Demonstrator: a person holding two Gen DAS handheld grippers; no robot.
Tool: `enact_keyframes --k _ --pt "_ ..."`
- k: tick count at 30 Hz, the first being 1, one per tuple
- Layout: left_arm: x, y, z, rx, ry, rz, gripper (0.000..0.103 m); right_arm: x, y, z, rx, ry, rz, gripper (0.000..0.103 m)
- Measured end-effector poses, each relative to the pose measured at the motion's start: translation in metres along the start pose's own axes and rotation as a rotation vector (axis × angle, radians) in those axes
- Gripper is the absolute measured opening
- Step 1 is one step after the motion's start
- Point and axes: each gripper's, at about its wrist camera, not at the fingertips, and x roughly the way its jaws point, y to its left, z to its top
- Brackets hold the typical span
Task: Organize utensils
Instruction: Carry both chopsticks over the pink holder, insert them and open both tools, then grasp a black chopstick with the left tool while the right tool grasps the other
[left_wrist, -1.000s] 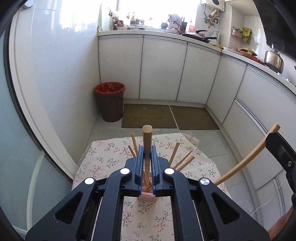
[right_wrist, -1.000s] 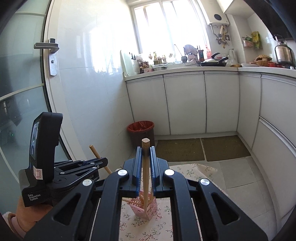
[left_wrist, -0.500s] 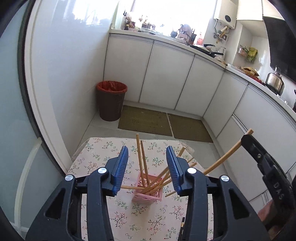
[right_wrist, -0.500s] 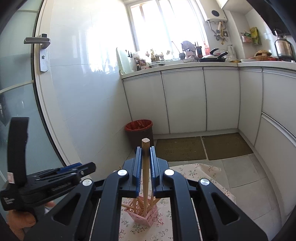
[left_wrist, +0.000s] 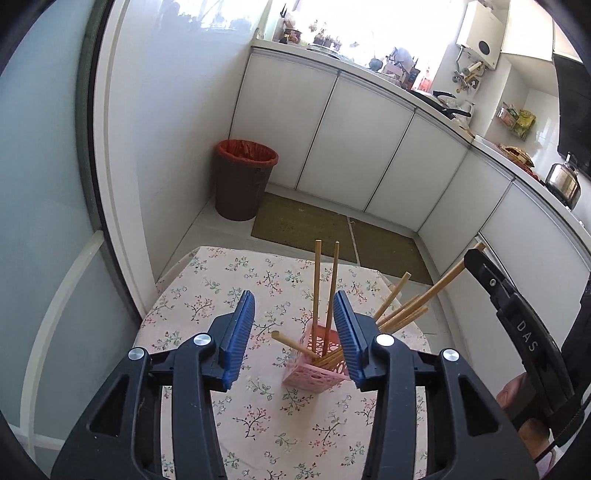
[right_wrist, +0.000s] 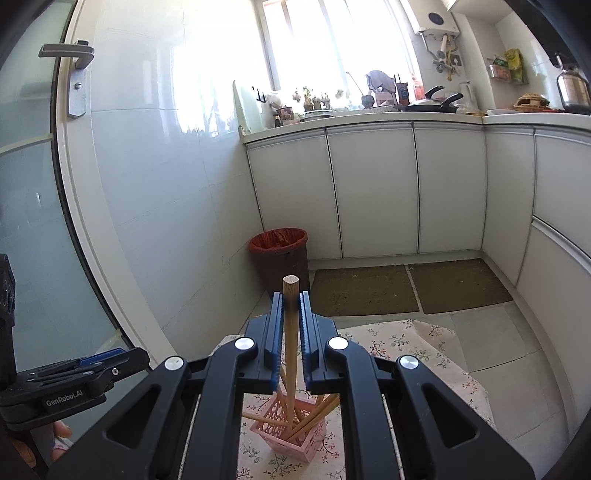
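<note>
A pink perforated holder (left_wrist: 316, 365) stands on the floral tablecloth (left_wrist: 229, 288) and holds several wooden chopsticks (left_wrist: 325, 291) that lean in different directions. My left gripper (left_wrist: 293, 332) is open and empty, above and just before the holder. My right gripper (right_wrist: 290, 328) is shut on one wooden chopstick (right_wrist: 290, 332), held upright with its lower end inside the holder (right_wrist: 291, 432). The right gripper's body (left_wrist: 517, 325) shows at the right of the left wrist view, and the left gripper's body (right_wrist: 70, 387) at the lower left of the right wrist view.
The small table stands in a narrow kitchen. A brown bin with a red liner (left_wrist: 245, 177) sits on the floor beyond it, next to two mats (left_wrist: 299, 225). White cabinets (right_wrist: 373, 192) run along the back and right. A glass door (right_wrist: 33, 221) is at the left.
My left gripper opened, let go of its chopstick into the holder, and drew back and up. My right gripper stayed shut on its chopstick above the holder.
</note>
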Motion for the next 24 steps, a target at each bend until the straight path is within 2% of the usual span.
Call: enact_keyframes --k 1,4,8,12,17,20,24 --pt "0.000 0.000 -0.001 0.001 0.001 0.005 0.042 0.002 0.000 -0.001 -0.001 0.010 -0.009 0.012" --pt "-0.005 -0.003 -0.002 0.017 -0.007 0.021 0.043 -0.001 0.000 -0.001 -0.001 0.024 -0.015 0.025" --pt "-0.014 -0.013 -0.006 0.046 -0.031 0.034 0.053 -0.021 -0.001 -0.001 -0.035 0.027 -0.049 0.032" --pt "-0.023 -0.026 -0.014 0.072 -0.040 0.042 0.059 -0.041 -0.007 -0.007 -0.065 0.044 -0.102 0.038" --pt "-0.031 -0.042 -0.029 0.106 -0.039 0.051 0.067 -0.067 -0.019 -0.020 -0.069 0.057 -0.129 0.058" --pt "-0.032 -0.050 -0.037 0.121 -0.030 0.049 0.070 -0.082 -0.023 -0.030 -0.077 0.062 -0.140 0.065" --pt "-0.036 -0.059 -0.051 0.145 -0.019 0.045 0.072 -0.095 -0.028 -0.041 -0.072 0.070 -0.168 0.069"
